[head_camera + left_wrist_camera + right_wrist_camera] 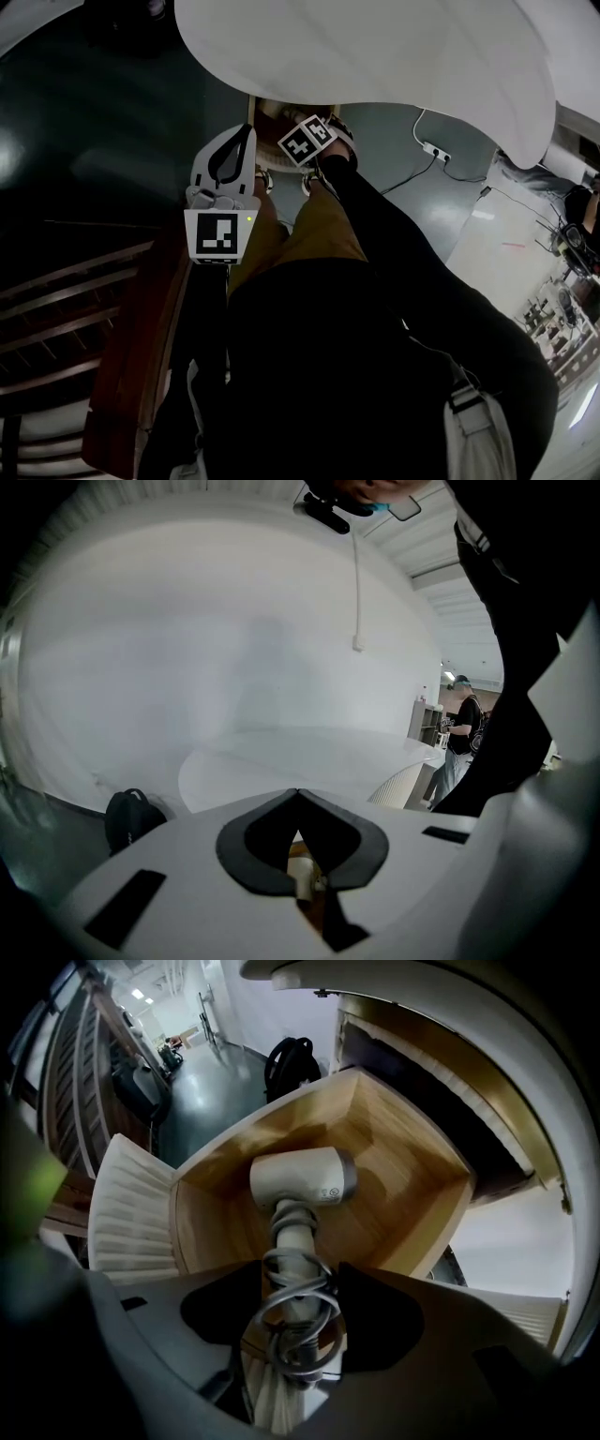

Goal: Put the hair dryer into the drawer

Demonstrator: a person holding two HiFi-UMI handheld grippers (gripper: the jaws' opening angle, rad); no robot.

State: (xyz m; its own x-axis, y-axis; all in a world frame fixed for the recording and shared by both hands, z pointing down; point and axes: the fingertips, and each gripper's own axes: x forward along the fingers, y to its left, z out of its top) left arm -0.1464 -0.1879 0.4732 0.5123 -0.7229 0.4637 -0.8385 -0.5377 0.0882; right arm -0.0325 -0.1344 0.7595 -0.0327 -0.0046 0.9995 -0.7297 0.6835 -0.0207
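Tabletop (375,56), white and rounded, overhangs the open wooden drawer (412,1194). The white hair dryer (302,1177) has its head inside the drawer's walls. Your right gripper (300,1290) clamps the dryer's cord-wound handle between its jaws. Your left gripper (298,793) holds nothing, its jaws closed tip to tip.

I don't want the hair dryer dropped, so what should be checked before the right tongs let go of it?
1. Drawer open: ok, the drawer stands pulled out, nothing else in it.
2. Placement: ok, the hair dryer has its head inside the drawer walls.
3. Grip: ok, the right tongs are shut on the handle.
4. Cord: ok, coiled round the handle.
5. Dryer resting on the drawer bottom: cannot tell.
6. Left tongs: ok, shut and empty.
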